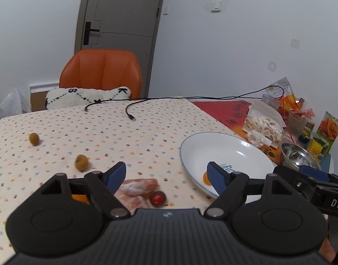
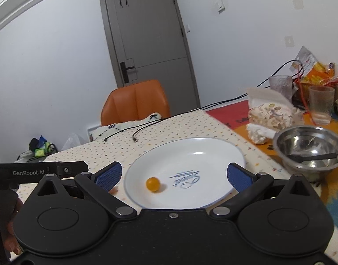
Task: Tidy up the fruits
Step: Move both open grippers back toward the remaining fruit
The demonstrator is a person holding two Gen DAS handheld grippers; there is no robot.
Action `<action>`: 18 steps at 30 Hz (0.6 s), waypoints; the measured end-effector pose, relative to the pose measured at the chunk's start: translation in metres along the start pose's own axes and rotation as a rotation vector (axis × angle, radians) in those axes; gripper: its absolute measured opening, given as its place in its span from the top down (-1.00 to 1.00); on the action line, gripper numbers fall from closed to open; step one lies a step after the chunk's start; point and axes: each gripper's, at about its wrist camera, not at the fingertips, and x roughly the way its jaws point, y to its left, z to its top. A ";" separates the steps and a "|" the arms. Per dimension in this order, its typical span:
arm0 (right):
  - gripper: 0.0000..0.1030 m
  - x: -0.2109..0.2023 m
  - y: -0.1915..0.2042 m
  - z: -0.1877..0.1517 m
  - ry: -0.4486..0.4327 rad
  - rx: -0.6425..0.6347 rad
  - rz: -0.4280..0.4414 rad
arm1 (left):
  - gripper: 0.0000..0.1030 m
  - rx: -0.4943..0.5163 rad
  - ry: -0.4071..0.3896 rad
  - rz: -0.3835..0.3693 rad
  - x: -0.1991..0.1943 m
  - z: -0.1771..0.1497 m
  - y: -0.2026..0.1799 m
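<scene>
One small round orange fruit (image 2: 152, 184) lay inside the white ceramic plate (image 2: 213, 150). Left of the plate, on the dotted tablecloth (image 1: 124, 132), sat a dark red cherry (image 1: 157, 198) and two olive-brown fruits (image 1: 81, 162). My left gripper (image 1: 166, 174) and right gripper (image 2: 173, 174) were both spread wide, empty. I judged the cherry next: straddle it squarely, close gently.

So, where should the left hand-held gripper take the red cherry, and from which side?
Grip the cherry across its round body, coming down from above. It is small and lies on the cloth with the pink fruit piece close on its left, so a level approach looks crowded. The left hand-held gripper is open above it.
</scene>
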 end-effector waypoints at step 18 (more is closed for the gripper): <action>-1.00 0.003 0.039 -0.004 0.043 -0.030 0.072 | -0.73 -0.010 0.063 0.057 -0.023 -0.009 0.044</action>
